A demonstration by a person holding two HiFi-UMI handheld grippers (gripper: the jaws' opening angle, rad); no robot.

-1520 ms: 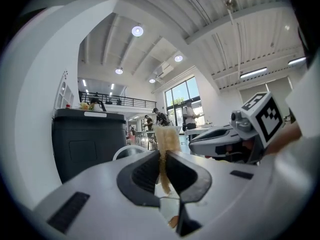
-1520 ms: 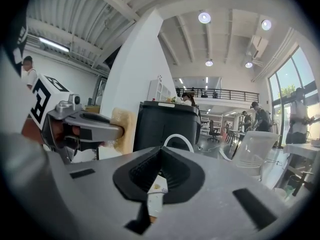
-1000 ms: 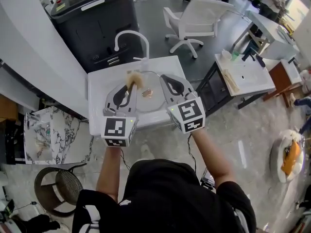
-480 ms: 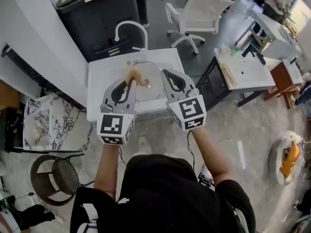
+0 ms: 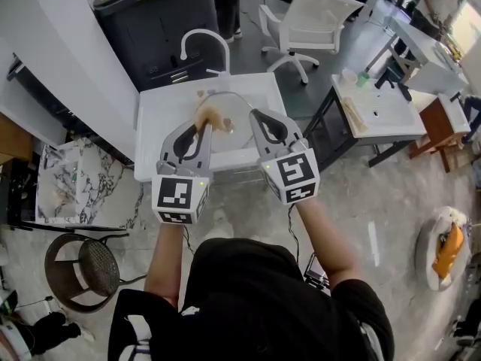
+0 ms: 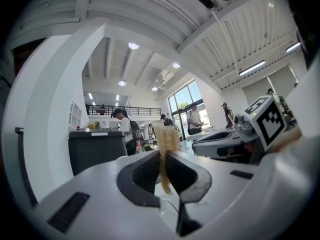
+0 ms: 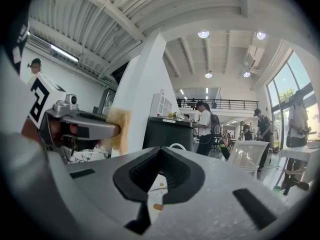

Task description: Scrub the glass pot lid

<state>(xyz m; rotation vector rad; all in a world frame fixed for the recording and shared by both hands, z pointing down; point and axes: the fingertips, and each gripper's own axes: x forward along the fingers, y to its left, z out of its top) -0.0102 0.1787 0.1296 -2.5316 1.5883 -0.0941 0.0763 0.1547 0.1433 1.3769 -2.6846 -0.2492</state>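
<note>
In the head view my left gripper (image 5: 201, 126) is shut on a tan scrub sponge (image 5: 207, 115), which sticks up past its jaw tips. The sponge (image 6: 165, 139) also shows in the left gripper view, pinched between the dark pads. The glass pot lid (image 5: 229, 130) hangs between the two grippers over the white sink counter (image 5: 158, 119), with a brownish knob at its middle. My right gripper (image 5: 254, 115) is shut at the lid's right rim, and a pale strip of the lid (image 7: 156, 184) shows under its closed jaws. The sponge (image 7: 119, 129) rests against the lid's left side.
A white curved faucet (image 5: 203, 47) rises at the counter's back, with a dark cabinet (image 5: 150, 13) behind it. A white chair (image 5: 308, 21) and a white side table (image 5: 376, 111) stand to the right. A marble slab (image 5: 60, 186) and a round stool (image 5: 83, 269) are to the left.
Both grippers, with the sponge and the lid, have drawn back a little from the faucet toward the counter's front edge. Both grips are unchanged.
</note>
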